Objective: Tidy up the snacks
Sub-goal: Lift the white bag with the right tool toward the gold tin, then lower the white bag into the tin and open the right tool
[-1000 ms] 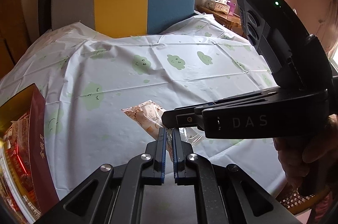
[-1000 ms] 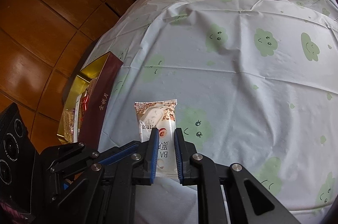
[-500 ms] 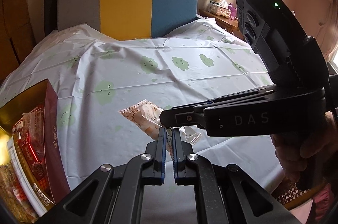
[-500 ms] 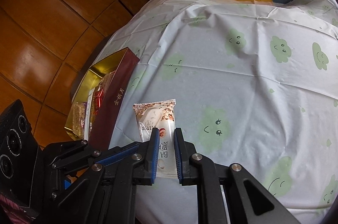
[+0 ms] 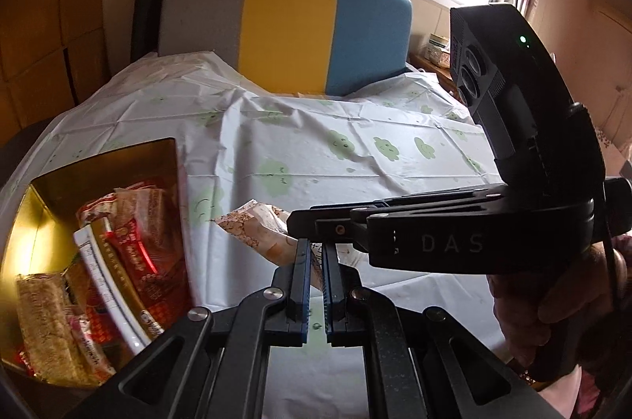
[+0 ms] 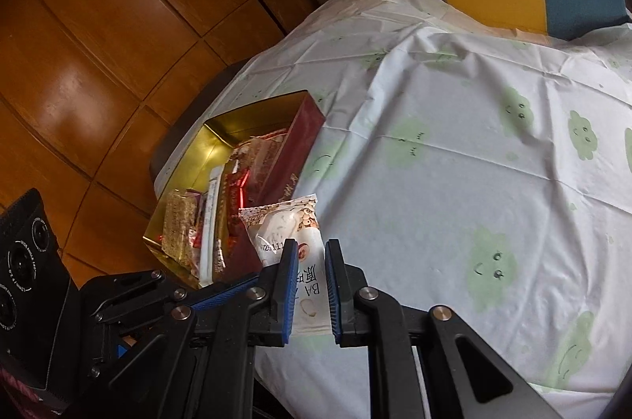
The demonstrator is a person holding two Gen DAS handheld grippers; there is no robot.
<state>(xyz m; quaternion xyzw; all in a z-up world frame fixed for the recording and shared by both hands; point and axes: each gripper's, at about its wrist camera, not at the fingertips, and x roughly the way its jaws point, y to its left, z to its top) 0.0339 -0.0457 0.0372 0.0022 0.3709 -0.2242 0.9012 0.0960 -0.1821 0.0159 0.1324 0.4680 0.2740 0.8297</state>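
A white snack packet with a brown dotted top [image 6: 293, 228] is held off the table between both grippers. My right gripper [image 6: 311, 253] is shut on its lower half. My left gripper [image 5: 315, 253] is shut on the same packet [image 5: 258, 231] from the other side, and the right gripper's body [image 5: 395, 233] crosses just above it. A maroon box with a gold inside [image 6: 294, 148] stands at the table's left edge, holding several snack packets [image 5: 130, 253]. The held packet hangs beside the box's near right wall [image 5: 182, 197].
The table carries a white cloth with green cloud faces [image 6: 454, 158]. A chair with grey, yellow and blue back panels [image 5: 288, 27] stands at the far side. Wooden cabinet panels [image 6: 98, 35] lie to the left. A hand [image 5: 553, 304] holds the right gripper.
Both grippers have lifted the packet and carried it left toward the maroon box. The box now fills much more of both views.
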